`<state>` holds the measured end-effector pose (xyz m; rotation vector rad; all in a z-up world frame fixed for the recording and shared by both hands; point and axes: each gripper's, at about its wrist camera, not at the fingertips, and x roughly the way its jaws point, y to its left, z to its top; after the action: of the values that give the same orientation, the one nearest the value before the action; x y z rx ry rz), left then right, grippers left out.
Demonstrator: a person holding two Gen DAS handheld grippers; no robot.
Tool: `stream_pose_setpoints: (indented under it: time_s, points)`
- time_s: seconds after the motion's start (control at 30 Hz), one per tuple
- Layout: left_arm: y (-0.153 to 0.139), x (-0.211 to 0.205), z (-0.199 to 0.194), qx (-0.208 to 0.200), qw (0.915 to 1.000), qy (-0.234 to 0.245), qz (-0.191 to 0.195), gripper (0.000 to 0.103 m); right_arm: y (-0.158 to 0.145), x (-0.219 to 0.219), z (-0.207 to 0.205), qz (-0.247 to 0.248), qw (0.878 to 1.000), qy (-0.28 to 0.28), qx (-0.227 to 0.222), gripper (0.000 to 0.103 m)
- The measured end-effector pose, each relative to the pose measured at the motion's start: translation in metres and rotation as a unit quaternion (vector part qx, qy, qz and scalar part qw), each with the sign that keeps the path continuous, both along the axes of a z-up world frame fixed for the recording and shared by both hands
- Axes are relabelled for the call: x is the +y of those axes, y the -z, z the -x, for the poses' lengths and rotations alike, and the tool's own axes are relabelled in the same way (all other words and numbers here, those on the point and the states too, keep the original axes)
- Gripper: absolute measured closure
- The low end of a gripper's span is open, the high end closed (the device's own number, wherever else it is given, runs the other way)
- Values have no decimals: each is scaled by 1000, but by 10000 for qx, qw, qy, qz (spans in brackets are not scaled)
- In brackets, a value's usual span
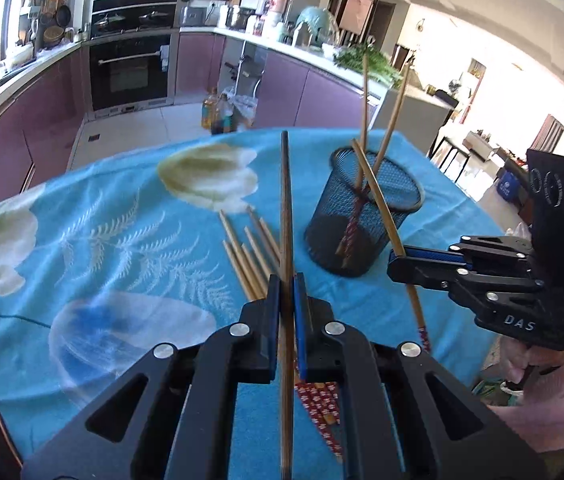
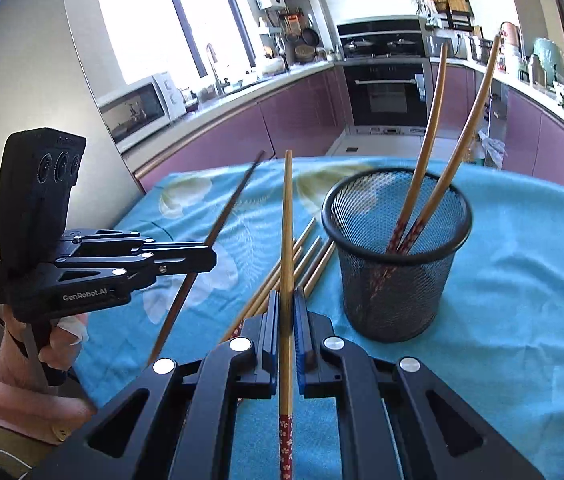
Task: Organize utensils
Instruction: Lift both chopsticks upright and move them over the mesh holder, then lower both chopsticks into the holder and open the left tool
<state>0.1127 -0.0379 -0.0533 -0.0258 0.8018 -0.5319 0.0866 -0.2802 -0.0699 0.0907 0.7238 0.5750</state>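
Kitchen behind; bench (image 2: 522, 280) under blue cloth. Your left hand-held gripper (image 1: 287, 280) clamped on dark chopstick (image 1: 286, 200), right hand-held gripper (image 2: 287, 296) clamped on bamboo chopstick (image 2: 287, 220), both pointing forward. Mesh cup (image 2: 398, 260) near far bench edge, just right of right hand-held gripper, nearer it. 2 chopsticks (image 2: 434, 152) already inside; loose chopsticks (image 1: 248, 252) lie mid-bench.

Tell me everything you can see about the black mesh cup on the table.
The black mesh cup is a round holder of wire mesh, seemingly metal, with a solid rim and base. It stands upright on the blue tablecloth, open end up. Two chopsticks lean inside it, patterned red ends down. Loose chopsticks lie beside it on the cloth. Neither gripper touches it.
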Motion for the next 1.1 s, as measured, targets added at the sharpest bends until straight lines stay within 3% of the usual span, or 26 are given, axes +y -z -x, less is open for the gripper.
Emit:
stream_pose_setpoints:
  time_s: [0.5, 1.1]
  points:
    - [-68, 8, 20, -601, 9952, 324, 694, 96, -44, -25, 6, -389, 9967, 217, -679, 97]
    - [-136, -33, -3, -1319, 9848, 523, 1000, 96, -104, -62, -9, -537, 9859, 494, -1508, 97]
